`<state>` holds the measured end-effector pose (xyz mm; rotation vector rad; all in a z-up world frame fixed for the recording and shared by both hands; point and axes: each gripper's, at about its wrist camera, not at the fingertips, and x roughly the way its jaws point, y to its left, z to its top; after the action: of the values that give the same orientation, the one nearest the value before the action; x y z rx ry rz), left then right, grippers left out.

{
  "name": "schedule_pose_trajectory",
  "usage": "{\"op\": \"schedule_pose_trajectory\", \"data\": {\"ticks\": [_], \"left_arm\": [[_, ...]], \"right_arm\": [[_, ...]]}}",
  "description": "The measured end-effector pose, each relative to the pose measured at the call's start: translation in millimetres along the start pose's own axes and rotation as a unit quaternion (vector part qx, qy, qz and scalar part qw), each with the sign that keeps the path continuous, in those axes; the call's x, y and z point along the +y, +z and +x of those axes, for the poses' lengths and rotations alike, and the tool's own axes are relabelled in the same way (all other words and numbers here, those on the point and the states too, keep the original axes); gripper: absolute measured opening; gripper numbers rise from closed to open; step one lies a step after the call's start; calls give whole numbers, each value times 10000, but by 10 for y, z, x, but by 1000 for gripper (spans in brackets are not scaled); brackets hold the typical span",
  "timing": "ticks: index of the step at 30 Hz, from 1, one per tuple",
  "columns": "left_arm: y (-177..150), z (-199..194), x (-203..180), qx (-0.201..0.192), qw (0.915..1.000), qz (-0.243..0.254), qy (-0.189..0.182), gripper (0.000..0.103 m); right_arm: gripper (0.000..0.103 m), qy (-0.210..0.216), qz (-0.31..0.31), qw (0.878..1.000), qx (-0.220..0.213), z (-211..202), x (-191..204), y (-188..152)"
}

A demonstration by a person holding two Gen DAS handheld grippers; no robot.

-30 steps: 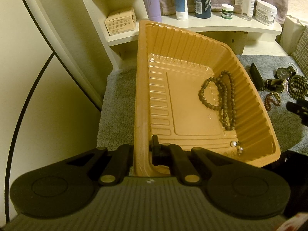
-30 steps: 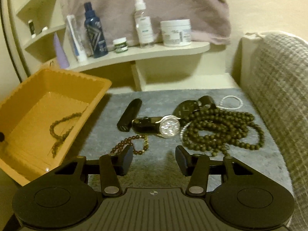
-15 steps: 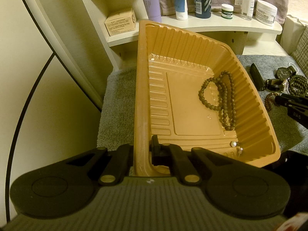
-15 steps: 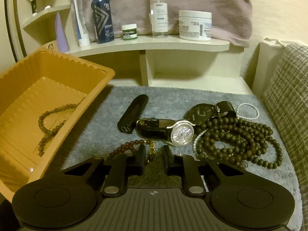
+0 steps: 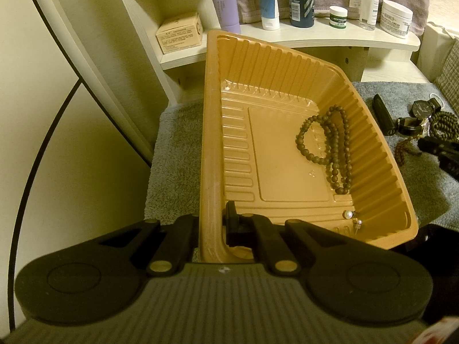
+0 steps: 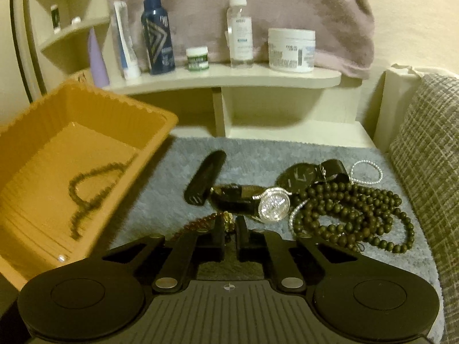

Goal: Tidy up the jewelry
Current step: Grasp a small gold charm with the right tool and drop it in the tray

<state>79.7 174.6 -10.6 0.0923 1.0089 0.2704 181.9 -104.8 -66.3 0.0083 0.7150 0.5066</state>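
Observation:
My left gripper point(image 5: 212, 223) is shut on the near left rim of an orange plastic tray point(image 5: 213, 132) and holds it tilted. Inside lie a brown bead strand point(image 5: 330, 143) and pearl earrings point(image 5: 351, 218). My right gripper point(image 6: 229, 226) is shut on a reddish-brown bead bracelet point(image 6: 200, 222) with a gold charm, on the grey mat point(image 6: 178, 200). Ahead of it lie a crystal watch point(image 6: 272, 205), a black watch point(image 6: 298, 176), a dark green bead necklace point(image 6: 352, 215), a black case point(image 6: 205, 176) and a pearl bracelet point(image 6: 368, 169). The tray also shows in the right wrist view point(image 6: 160, 123).
A cream shelf point(image 6: 229, 78) behind the mat carries bottles, tubes and jars, with a pink towel hanging above. A small box point(image 5: 179, 31) sits on a lower shelf. A woven cushion point(image 6: 430, 149) borders the mat on the right. A cream wall panel stands at the left.
My right gripper moved forward and down to the reddish bracelet and closed from wide open onto it. The left gripper and the tray have not moved.

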Motion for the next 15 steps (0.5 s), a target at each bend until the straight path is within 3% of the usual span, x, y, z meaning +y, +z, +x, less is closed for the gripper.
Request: {"op": "schedule_pose_trajectory", "data": {"ticks": [8,15], "left_arm": [[-3,0,-3,-8,10000,-2,-4,3],[2,-7,-11,-18,10000,-9,-15,3]], "right_arm": [[7,452,179,9978,-443,-322,115,258],[7,1160,225,9900,-769,-555,309,496]]}}
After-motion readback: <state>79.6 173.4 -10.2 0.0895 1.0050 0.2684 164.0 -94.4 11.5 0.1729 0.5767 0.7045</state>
